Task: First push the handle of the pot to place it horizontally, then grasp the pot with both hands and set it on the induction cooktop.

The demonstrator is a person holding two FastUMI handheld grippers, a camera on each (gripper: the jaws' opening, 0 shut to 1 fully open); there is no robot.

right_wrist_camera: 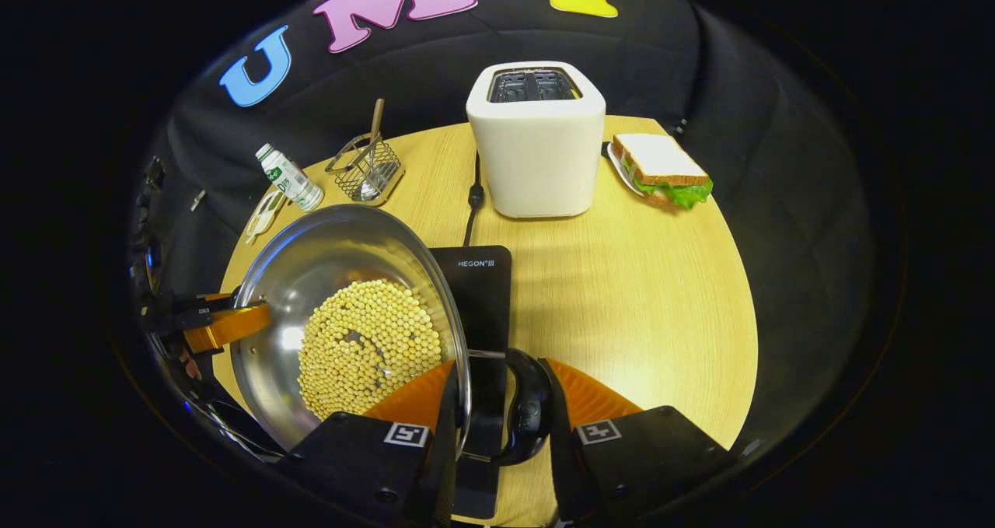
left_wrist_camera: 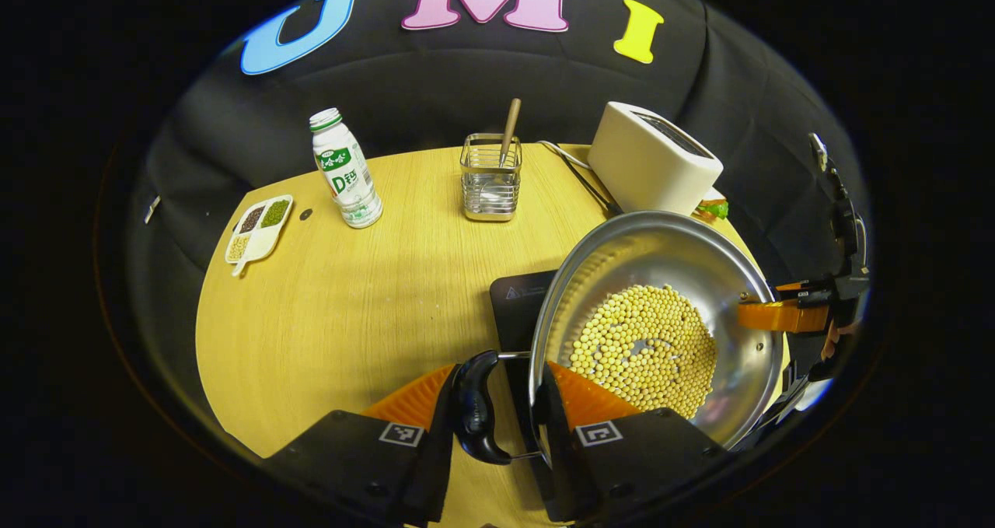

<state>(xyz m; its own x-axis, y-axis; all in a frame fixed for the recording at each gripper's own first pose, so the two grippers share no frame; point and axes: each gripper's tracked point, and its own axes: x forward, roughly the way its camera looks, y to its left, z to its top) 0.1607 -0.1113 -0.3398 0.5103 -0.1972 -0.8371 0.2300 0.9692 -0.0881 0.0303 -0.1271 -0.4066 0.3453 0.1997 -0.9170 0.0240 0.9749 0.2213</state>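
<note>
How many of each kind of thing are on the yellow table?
Pot of beans: 1
Induction cooktop: 1
Toaster: 1
Sandwich: 1
Milk bottle: 1
Wire utensil holder: 1
Divided dish of beans: 1
Total: 7

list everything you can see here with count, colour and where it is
pot: 1, silver, over the cooktop, holds pale beans
cooktop: 1, black, table middle
toaster: 1, white, back of table
sandwich: 1, beside the toaster
bottle: 1, white and green, back
wire holder: 1, metal, with a wooden stick
sectioned dish: 1, white, near the bottle
table: 1, light wood
left gripper: on one pot handle
right gripper: on the other handle
</note>
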